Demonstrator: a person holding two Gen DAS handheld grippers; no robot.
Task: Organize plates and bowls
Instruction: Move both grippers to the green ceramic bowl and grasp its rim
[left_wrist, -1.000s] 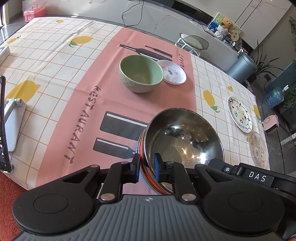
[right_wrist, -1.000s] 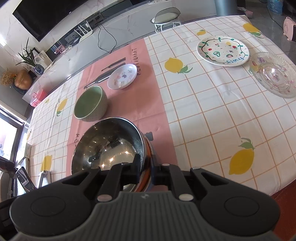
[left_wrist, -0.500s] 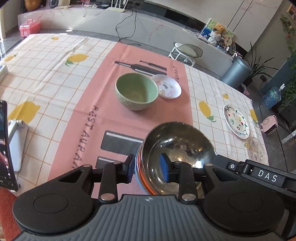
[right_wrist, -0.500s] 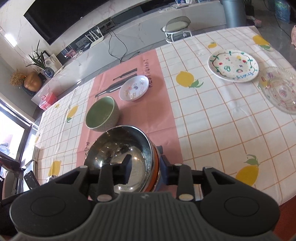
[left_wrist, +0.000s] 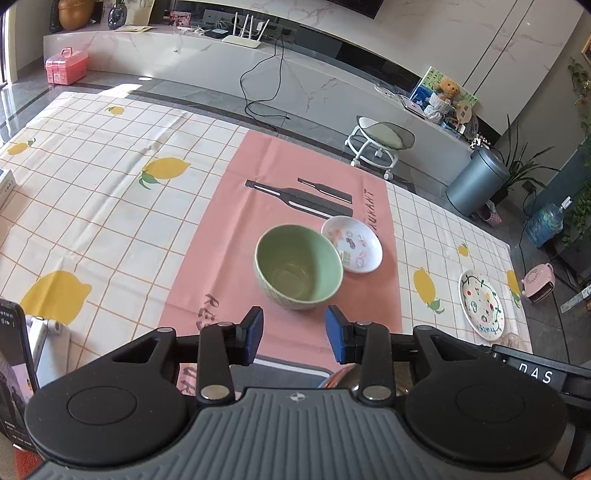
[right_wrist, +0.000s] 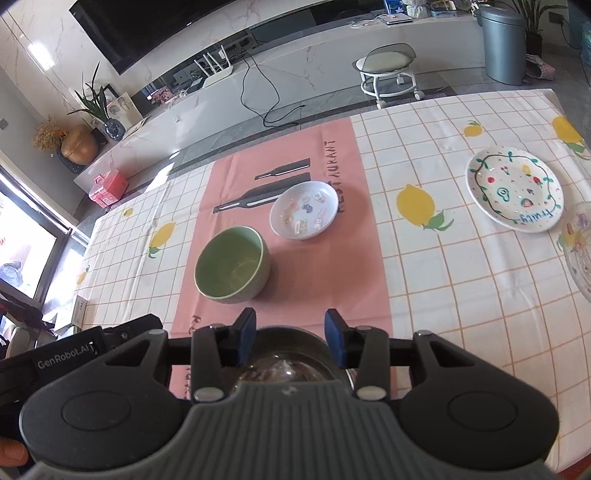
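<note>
Your left gripper (left_wrist: 294, 334) and right gripper (right_wrist: 290, 336) are matt black plastic with blue rubbery pads (left_wrist: 255, 332). Below the right one sits a polished steel bowl (right_wrist: 288, 363), mirror-bright inside. The green bowl (right_wrist: 232, 264) looks like glazed ceramic, glossy within and textured outside. The small sticker-print dish (right_wrist: 303, 209) and the fruit-painted plate (right_wrist: 515, 189) are smooth and shiny. The clear plate (right_wrist: 580, 251) looks like patterned glass. The tablecloth (right_wrist: 443, 280) on your bench is smooth and faintly creased.
</note>
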